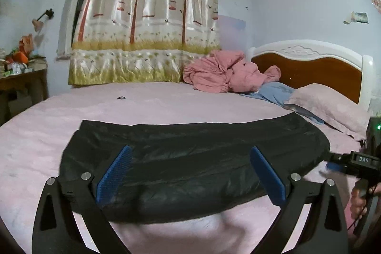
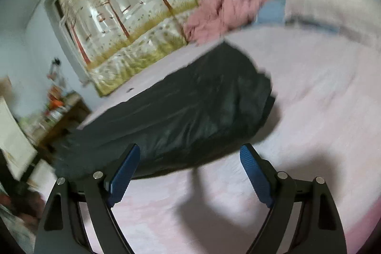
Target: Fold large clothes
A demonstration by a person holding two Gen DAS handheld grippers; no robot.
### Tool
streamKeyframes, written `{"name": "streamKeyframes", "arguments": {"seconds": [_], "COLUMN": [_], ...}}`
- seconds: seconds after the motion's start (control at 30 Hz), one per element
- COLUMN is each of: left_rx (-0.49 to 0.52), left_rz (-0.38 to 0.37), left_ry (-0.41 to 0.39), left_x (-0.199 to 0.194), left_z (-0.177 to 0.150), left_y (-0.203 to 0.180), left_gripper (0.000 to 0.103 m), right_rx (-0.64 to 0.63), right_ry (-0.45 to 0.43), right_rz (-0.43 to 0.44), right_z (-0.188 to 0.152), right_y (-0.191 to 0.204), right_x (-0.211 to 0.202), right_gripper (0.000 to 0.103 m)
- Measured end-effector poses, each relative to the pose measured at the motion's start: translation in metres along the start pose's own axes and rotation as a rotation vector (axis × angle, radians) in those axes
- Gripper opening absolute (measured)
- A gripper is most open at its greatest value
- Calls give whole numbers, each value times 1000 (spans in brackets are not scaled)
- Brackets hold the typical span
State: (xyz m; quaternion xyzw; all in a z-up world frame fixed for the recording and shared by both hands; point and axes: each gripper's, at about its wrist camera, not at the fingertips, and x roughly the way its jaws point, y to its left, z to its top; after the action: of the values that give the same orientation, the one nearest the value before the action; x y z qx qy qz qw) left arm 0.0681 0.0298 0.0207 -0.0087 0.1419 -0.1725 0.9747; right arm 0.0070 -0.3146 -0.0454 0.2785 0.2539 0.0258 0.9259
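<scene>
A black, shiny garment [image 1: 202, 135] lies folded into a long band across the pink bed sheet [image 1: 166, 106]. My left gripper [image 1: 190, 150] hovers over its near half, blue pads spread wide and pressing on nothing. In the blurred right wrist view the same garment [image 2: 178, 106] runs diagonally. My right gripper [image 2: 190, 148] stands open at its near edge, with one fingertip [image 2: 133, 156] in front of the cloth and the other over bare sheet [image 2: 297, 111]. A person's hand [image 1: 359, 201] grips the right tool's handle at the frame's right edge.
A crumpled pink quilt [image 1: 226, 73], a blue cloth [image 1: 273, 92] and a pillow [image 1: 333, 106] lie by the headboard [image 1: 309, 68]. A tree-print curtain [image 1: 147, 16] hangs behind the bed. A cluttered wooden side table [image 1: 21, 82] stands left. A small dark item [image 1: 121, 97] rests on the sheet.
</scene>
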Motion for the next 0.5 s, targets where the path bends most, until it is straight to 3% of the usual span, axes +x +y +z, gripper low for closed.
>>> {"name": "streamKeyframes", "arguments": {"seconds": [0.1, 0.27, 0.43, 0.5], "left_rx": [-1, -17, -11, -14], "left_rz": [-22, -127, -194, -203], "left_ry": [8, 60, 149, 189], "left_x": [9, 29, 60, 74], "left_z": [9, 14, 14, 13], "left_y": [-6, -21, -38, -45], "left_gripper": [99, 96, 62, 54], "right_rx": [118, 153, 228, 217], "right_ry": [31, 50, 41, 44], "right_rz": [69, 18, 43, 40], "right_z": [-2, -3, 0, 0], "right_y": [-13, -25, -35, -34], "right_x": [9, 31, 39, 42], "right_gripper": [88, 88, 88, 88]}}
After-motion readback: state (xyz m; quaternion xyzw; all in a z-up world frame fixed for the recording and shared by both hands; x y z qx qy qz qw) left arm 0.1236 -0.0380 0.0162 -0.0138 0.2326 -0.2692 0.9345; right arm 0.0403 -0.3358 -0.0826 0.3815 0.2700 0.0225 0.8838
